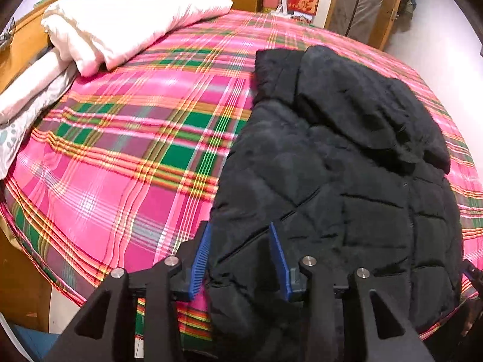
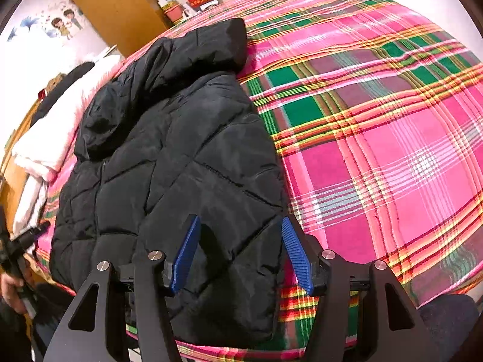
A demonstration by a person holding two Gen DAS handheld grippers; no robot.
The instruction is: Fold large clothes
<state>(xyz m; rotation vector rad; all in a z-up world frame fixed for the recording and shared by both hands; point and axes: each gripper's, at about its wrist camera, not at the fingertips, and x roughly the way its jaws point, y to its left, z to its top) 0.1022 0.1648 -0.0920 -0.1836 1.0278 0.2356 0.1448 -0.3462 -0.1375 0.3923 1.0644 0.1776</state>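
Blue ribbed pads on both: left hand-held gripper (image 1: 238, 259) and right hand-held gripper (image 2: 240, 255) are released, jaws apart and gripping nothing, each straddling a near hem corner of the black quilted puffer jacket (image 1: 347, 181) without pinching it. Jacket lies on the bed's pink-green plaid sheet (image 1: 126, 157), already narrowed to a long puffy slab, hood at the far end; the hem-to-hood fold looks still to do. Beyond: folded white duvet (image 1: 126, 24) by the wooden headboard.
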